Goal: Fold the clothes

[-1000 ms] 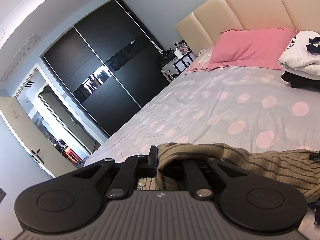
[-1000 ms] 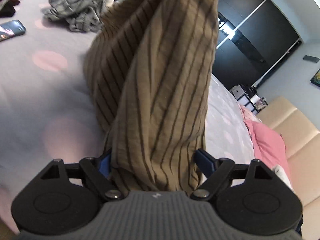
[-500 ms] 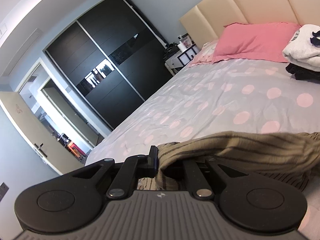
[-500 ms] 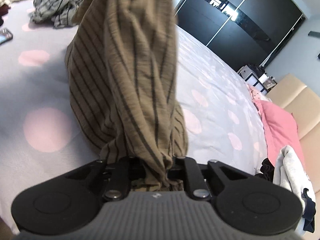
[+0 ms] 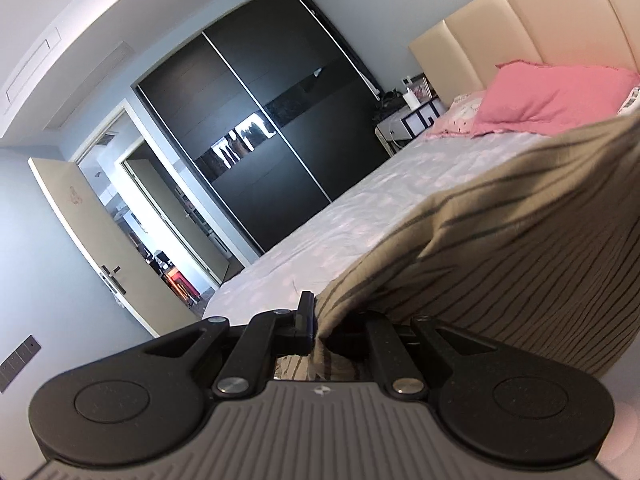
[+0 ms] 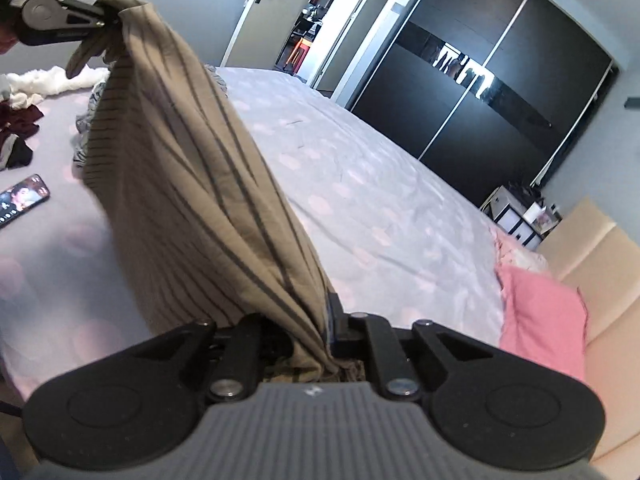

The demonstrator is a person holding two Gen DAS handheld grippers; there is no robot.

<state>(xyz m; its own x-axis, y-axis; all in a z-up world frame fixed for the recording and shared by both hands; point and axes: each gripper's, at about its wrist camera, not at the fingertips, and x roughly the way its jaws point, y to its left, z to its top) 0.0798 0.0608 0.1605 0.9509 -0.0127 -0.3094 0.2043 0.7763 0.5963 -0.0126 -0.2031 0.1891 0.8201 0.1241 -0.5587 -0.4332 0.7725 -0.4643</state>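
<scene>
A brown garment with thin dark stripes (image 6: 188,184) hangs stretched between my two grippers above the bed. My left gripper (image 5: 320,326) is shut on one end of it; the cloth (image 5: 500,240) rises to the right and fills that side of the left wrist view. My right gripper (image 6: 316,340) is shut on the other end. In the right wrist view the left gripper (image 6: 106,18) shows at top left, pinching the far end. The garment's lower edge hangs near the bed.
The bed (image 6: 380,200) has a grey cover with pink dots. A phone (image 6: 22,200) and a pile of loose clothes (image 6: 24,120) lie at its left. A pink pillow (image 5: 552,96) lies by the beige headboard (image 5: 540,20). A black wardrobe (image 5: 260,128) stands beyond.
Both grippers have lifted and moved apart, pulling the striped garment up off the bed and stretching it between them. The right gripper, open a second ago, has shut on the cloth.
</scene>
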